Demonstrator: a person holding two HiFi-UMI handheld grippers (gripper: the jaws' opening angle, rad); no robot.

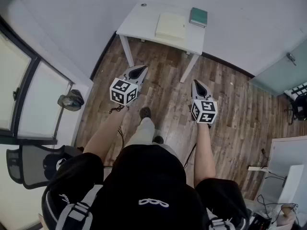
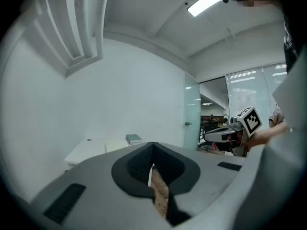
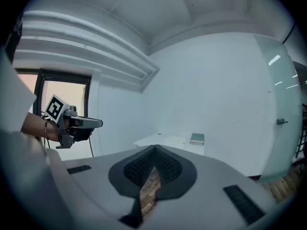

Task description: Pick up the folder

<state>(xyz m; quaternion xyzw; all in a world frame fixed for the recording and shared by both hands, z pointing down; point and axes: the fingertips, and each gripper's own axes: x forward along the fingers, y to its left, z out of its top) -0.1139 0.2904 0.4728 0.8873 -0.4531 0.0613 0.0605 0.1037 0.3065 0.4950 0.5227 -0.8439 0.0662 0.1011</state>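
Observation:
The pale yellow folder point(image 1: 171, 25) lies flat on a small white table point(image 1: 136, 23) against the far wall, with a green book point(image 1: 198, 17) beside it at the table's right end. Both grippers are held out over the wooden floor, well short of the table. My left gripper point(image 1: 142, 69) is shut with nothing in it, and so is my right gripper point(image 1: 195, 83). In the left gripper view the shut jaws point(image 2: 152, 145) point toward the distant folder point(image 2: 115, 145) and book point(image 2: 134, 138). Past the right gripper point(image 3: 154, 147), that gripper's own view shows the folder point(image 3: 173, 140) and the book point(image 3: 197, 138).
A black office chair point(image 1: 29, 164) stands at the lower left by the windows. A dark object point(image 1: 71, 100) sits on the sill. A glass door point(image 1: 278, 73) is at the right, with another white desk point(image 1: 288, 157) below it. Wooden floor point(image 1: 240, 109) lies between me and the table.

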